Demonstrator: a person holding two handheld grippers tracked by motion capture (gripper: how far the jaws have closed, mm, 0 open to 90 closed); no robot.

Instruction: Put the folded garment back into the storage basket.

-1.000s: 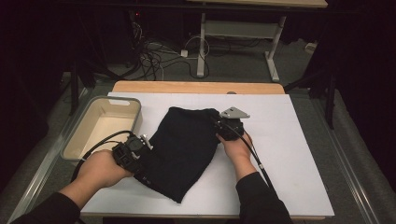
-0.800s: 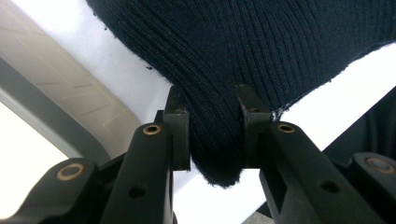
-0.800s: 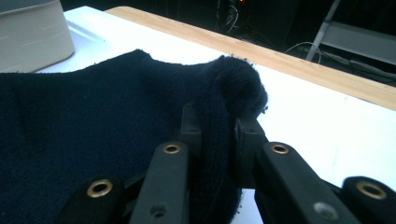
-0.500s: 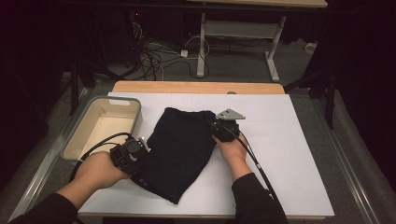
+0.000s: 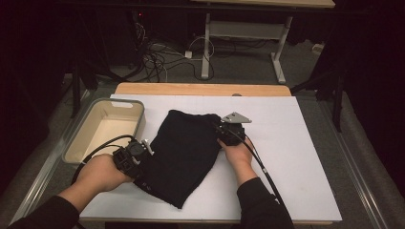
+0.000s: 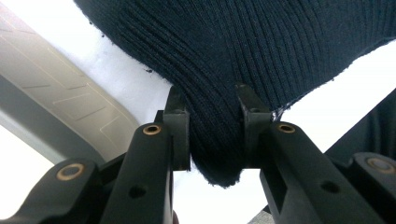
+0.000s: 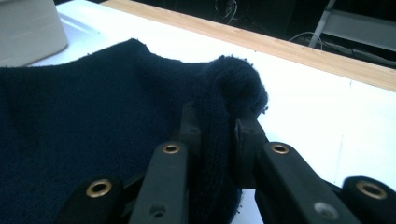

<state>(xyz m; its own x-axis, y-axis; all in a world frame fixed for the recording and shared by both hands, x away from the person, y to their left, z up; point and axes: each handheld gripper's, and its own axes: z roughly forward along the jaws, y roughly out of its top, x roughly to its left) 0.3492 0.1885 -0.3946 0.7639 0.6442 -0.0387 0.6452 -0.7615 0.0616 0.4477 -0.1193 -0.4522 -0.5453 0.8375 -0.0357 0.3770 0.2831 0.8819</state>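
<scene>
High view: knit (image 5: 184,152) flat mid-desk (image 5: 296,157), beside bin (image 5: 102,129); left gripper (image 5: 138,160) at near-left edge, right gripper (image 5: 224,131) at far-right corner.
Left gripper view: jaws pinching a fold of knit (image 6: 219,135).
Right gripper view: jaws clamped on bunched corner (image 7: 217,135).
Progress: both grips made; folding or lifting not yet done, judging by the flat cloth.
</scene>
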